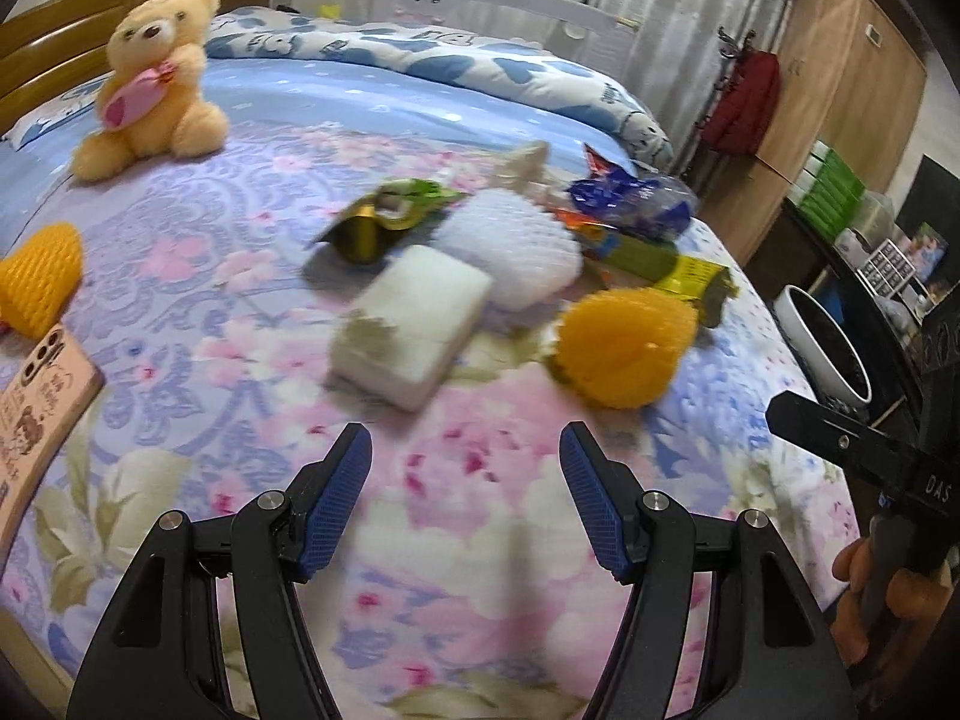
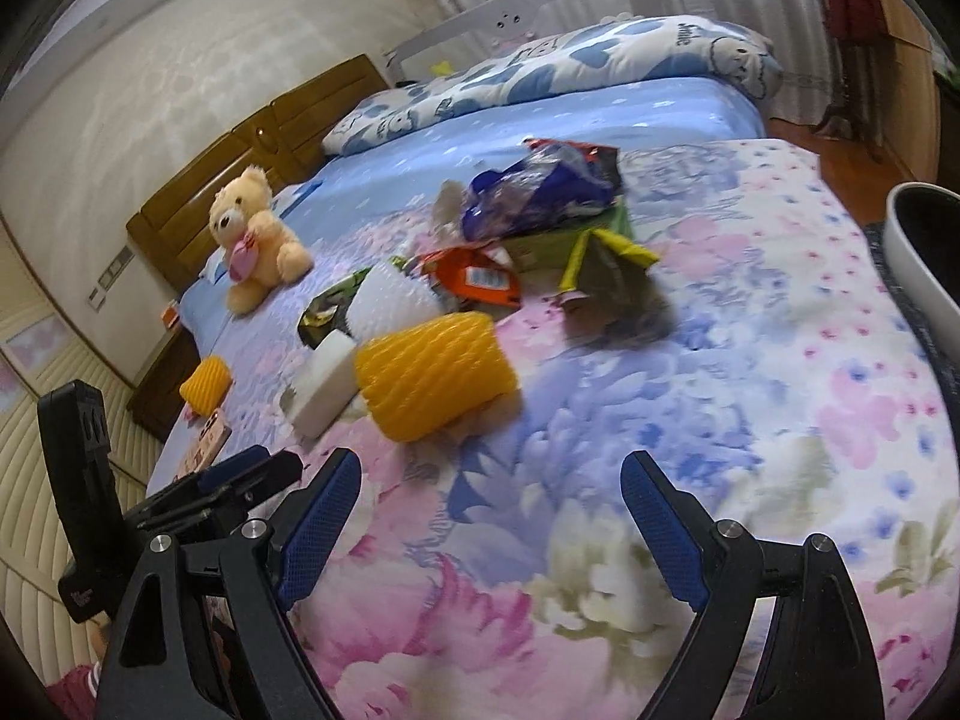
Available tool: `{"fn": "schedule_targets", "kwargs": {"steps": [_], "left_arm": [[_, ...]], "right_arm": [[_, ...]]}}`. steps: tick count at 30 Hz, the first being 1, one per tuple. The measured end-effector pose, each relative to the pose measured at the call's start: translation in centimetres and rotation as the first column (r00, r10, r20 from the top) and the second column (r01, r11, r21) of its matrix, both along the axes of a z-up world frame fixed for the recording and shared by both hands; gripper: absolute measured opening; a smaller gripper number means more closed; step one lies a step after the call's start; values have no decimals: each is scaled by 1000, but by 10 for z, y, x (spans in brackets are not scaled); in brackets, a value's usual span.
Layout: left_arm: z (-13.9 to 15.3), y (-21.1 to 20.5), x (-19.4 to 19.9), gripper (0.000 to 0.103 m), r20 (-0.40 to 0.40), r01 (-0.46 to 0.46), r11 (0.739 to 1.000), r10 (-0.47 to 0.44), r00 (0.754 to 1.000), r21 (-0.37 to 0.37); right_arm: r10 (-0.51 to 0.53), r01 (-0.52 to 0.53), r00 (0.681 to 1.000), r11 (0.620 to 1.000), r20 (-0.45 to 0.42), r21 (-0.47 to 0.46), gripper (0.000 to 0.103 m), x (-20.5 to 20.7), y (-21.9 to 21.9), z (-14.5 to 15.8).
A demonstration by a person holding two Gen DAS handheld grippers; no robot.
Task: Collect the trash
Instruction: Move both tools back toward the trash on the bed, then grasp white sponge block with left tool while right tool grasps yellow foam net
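Trash lies in a heap on the flowered bed cover [image 1: 480, 540]: a white foam block [image 1: 414, 324], a white foam net [image 1: 516, 246], a yellow foam net [image 1: 624, 348], a green-gold wrapper [image 1: 390, 216], a blue wrapper [image 1: 630, 198] and a yellow-green wrapper [image 1: 690, 276]. My left gripper [image 1: 468, 480] is open and empty, just short of the foam block. My right gripper [image 2: 492, 516] is open and empty, short of the yellow foam net [image 2: 432, 378]. The right wrist view also shows an orange wrapper [image 2: 480, 282] and the blue wrapper [image 2: 540, 186].
A teddy bear [image 1: 156, 78] sits at the back left of the bed. A second yellow foam net [image 1: 36, 282] and a phone [image 1: 36, 408] lie at the left edge. A white bin with a black liner [image 1: 828, 348] stands beside the bed on the right.
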State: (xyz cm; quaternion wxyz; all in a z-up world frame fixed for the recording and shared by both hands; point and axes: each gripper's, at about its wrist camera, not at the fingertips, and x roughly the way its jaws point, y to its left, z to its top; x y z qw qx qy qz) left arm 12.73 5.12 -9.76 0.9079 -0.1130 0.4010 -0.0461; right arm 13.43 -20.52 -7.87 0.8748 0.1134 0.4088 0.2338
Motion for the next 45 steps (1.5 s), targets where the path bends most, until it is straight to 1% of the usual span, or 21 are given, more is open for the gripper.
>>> {"fn": "schedule_targets", "kwargs": {"steps": [9, 16, 23, 28, 33, 34, 35, 36, 37, 38, 39, 40, 41, 45], "left_arm": [[-5, 23, 13, 67, -14, -20, 1000, 20, 1000, 15], [-6, 29, 25, 69, -24, -12, 1000, 13, 1000, 25], [-9, 28, 39, 70, -34, 7, 999, -6, 999, 35], [-13, 28, 51, 70, -54, 18, 999, -15, 998, 50], [-17, 23, 58, 70, -54, 24, 998, -21, 998, 62], [-18, 21, 59, 69, -58, 34, 997, -31, 998, 63], [-19, 19, 60, 63, -61, 44, 997, -40, 997, 62], [-20, 17, 61, 50, -63, 55, 997, -52, 997, 60], [-20, 15, 61, 49, -68, 67, 996, -63, 996, 66], [-19, 11, 60, 48, -63, 71, 994, -66, 996, 89], [-19, 9, 59, 46, -59, 79, 993, -74, 996, 87], [-18, 8, 57, 46, -56, 88, 994, -84, 995, 72], [-17, 6, 56, 45, -55, 93, 994, -90, 994, 60], [-12, -8, 47, 45, -44, 115, 992, -113, 993, 53]], "right_arm": [[48, -48, 998, 999, -27, 10, 90, 11, 28, -8], [60, -59, 997, 998, -40, 14, 90, 20, 38, -10], [53, -50, 997, 997, -58, 51, 90, 32, 42, -12], [31, -25, 996, 996, -79, 85, 90, 43, 44, -15], [22, -15, 996, 997, -87, 81, 89, 51, 51, -21], [20, -14, 996, 997, -82, 76, 82, 52, 52, -21], [19, -14, 997, 998, -72, 66, 74, 52, 53, -22], [19, -15, 998, 999, -65, 52, 56, 52, 54, -23], [23, -20, 998, 999, -66, 44, 46, 52, 54, -24], [28, -25, 997, 999, -65, 47, 41, 52, 54, -25], [32, -29, 998, 999, -62, 47, 28, 51, 52, -24], [33, -31, 998, 999, -59, 39, 25, 49, 51, -24], [34, -32, 998, 999, -56, 39, 25, 48, 49, -24], [33, -31, 999, 999, -35, 44, 23, 39, 33, -18]]}}
